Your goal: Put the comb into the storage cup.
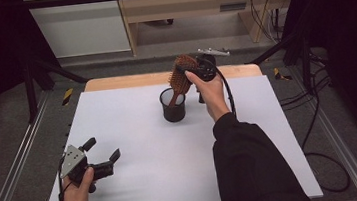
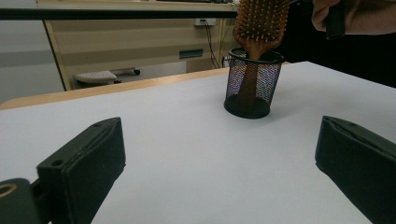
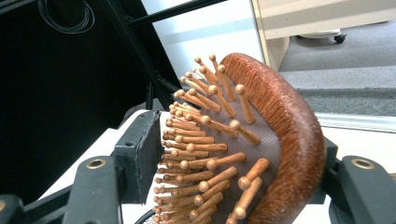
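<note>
A wooden hairbrush (image 1: pixel 182 75) stands handle-down in a black mesh cup (image 1: pixel 173 108) at the table's far middle. In the left gripper view the hairbrush (image 2: pixel 259 23) rises out of the cup (image 2: pixel 252 86). My right gripper (image 1: pixel 191 71) is at the brush head. In the right gripper view the brush head (image 3: pixel 261 140) sits between the jaws of my right gripper (image 3: pixel 238 140), bristles facing the left pad with a slim gap, so the grip looks loosened. My left gripper (image 1: pixel 105 148) hovers low at the near left, open and with nothing in it (image 2: pixel 219 140).
The white table top (image 1: pixel 139 180) has a wooden strip along its far edge. Black frame bars and cables run along both sides. A wooden cabinet (image 1: pixel 197 8) stands on the floor beyond the table.
</note>
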A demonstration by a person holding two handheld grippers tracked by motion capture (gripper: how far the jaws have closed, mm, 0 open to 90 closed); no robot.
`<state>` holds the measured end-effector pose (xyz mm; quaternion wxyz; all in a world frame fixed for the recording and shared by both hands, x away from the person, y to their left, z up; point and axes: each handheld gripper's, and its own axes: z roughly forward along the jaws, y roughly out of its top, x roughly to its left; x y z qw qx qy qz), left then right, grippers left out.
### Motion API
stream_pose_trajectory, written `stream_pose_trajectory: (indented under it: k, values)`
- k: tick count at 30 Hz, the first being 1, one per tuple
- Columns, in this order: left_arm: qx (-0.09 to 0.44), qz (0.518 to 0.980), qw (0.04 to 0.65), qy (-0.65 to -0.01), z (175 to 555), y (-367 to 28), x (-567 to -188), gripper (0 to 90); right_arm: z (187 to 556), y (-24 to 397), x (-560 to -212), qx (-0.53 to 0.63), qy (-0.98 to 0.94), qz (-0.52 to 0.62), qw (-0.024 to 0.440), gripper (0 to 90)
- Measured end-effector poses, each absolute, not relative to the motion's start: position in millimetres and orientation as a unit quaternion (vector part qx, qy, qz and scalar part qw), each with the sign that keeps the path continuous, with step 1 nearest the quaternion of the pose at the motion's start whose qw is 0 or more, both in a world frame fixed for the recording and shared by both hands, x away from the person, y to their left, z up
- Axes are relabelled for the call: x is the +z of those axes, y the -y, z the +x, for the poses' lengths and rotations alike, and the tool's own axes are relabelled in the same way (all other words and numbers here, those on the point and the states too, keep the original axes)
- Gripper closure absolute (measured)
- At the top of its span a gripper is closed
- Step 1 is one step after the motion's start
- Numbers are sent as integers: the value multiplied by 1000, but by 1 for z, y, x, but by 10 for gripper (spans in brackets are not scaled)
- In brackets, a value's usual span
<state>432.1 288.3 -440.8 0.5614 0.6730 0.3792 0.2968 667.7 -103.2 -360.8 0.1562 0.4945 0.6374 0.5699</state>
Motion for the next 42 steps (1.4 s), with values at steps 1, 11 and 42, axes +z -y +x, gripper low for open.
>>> stream_pose_trajectory:
  k: [1,11,42]
  values:
    - [297,673,562,-379,432,-288,-441,18,668,103,-361,569,-638,495,157,350]
    - [297,674,561,-379,432,-288,-441,18,668,103,-362,562,-642,495,161,321]
    - [293,675,562,-378,432,-287,-441,18,669,103,-364,548,-650,499,167,220]
